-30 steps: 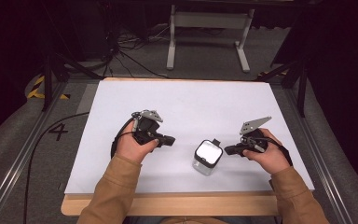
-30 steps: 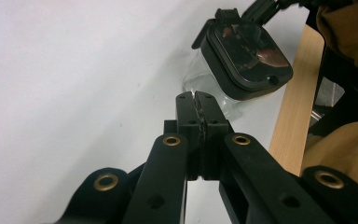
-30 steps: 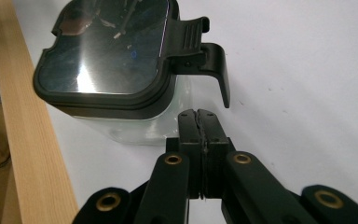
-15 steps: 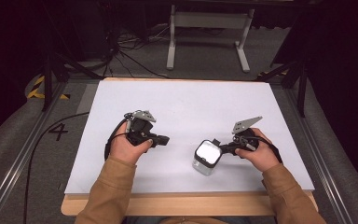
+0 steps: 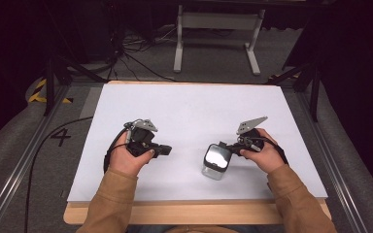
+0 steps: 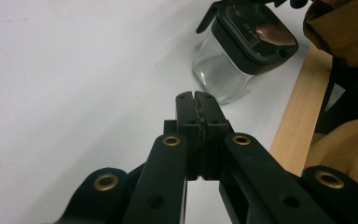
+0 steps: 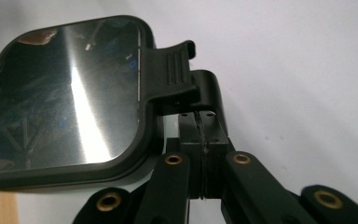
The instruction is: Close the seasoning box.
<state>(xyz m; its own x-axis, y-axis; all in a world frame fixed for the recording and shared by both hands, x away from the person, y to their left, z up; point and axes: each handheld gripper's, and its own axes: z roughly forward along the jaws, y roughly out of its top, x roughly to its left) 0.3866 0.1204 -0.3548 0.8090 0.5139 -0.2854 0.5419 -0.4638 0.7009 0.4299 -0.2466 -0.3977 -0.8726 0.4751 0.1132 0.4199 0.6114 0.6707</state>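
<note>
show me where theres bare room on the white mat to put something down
The whole far half of the white mat is bare, from its far edge down to the two grippers. A smaller bare patch lies between the left gripper and the glass jar. It is crowded near the right gripper, whose closed tips meet the jar's lid tab.

A black "4" (image 5: 60,137) is marked on the grey floor (image 5: 24,145) left of the table.

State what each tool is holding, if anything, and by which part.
Neither holds anything: the left tool is shut on nothing, and the right tool, shut too, sits against the jar's lid tab.
</note>
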